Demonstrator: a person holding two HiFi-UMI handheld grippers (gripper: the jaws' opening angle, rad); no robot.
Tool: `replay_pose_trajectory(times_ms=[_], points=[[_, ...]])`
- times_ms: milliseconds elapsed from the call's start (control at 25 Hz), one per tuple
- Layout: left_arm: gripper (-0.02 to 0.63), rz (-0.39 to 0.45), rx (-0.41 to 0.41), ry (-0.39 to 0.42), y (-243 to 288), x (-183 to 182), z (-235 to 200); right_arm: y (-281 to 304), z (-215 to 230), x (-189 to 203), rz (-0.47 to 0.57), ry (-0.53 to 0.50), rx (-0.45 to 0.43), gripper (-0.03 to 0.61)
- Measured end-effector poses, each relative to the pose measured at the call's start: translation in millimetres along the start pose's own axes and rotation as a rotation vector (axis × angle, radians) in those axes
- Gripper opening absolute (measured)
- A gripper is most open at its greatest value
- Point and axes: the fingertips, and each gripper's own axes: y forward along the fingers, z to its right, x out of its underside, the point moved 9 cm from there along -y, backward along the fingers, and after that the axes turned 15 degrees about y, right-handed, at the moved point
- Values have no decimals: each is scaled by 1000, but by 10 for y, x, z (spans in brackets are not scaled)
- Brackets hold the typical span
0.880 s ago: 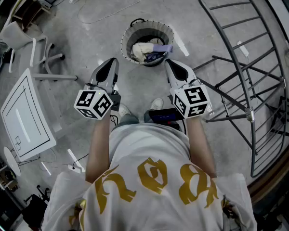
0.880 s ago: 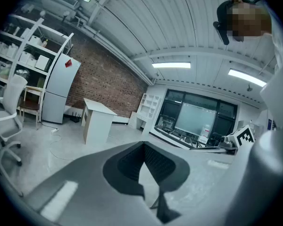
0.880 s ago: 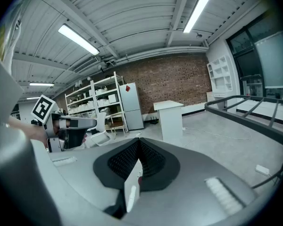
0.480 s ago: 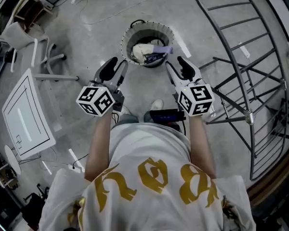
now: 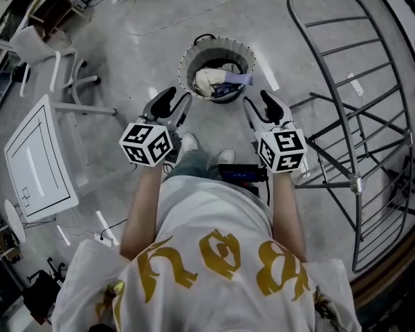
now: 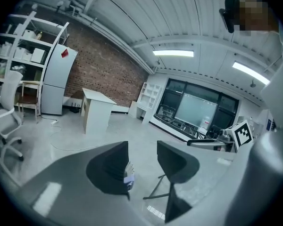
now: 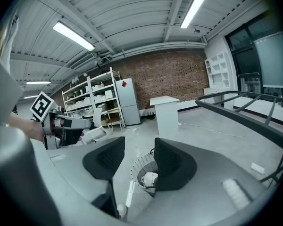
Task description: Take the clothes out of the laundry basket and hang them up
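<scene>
Left gripper parted, empty, hovers near the laundry basket on the floor, clothes heaped inside; right gripper likewise parted, gripping nothing; drying rack stands rightmost.

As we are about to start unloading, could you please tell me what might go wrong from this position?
1. The clothes lie bundled together in the laundry basket. A grab by the open left gripper or right gripper may lift several pieces at once, or drag the basket along.
2. The drying rack stands close on the person's right. A lifted garment or the right gripper could snag on its bars.
</scene>
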Motion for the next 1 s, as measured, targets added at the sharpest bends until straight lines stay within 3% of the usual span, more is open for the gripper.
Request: replay_pose_trajectory(times_ms=[360,720,1000], points=[[180,-28,20,-69,457,93,-428,478,120,-36,-85,-46,28,232],[181,-140,105,-63,1388,162,-1289,1509,321,-181,-222,-31,102,241],[180,-215,156,-1,2020,238,-1845,2201,497,-263,-314,-16,144,244]])
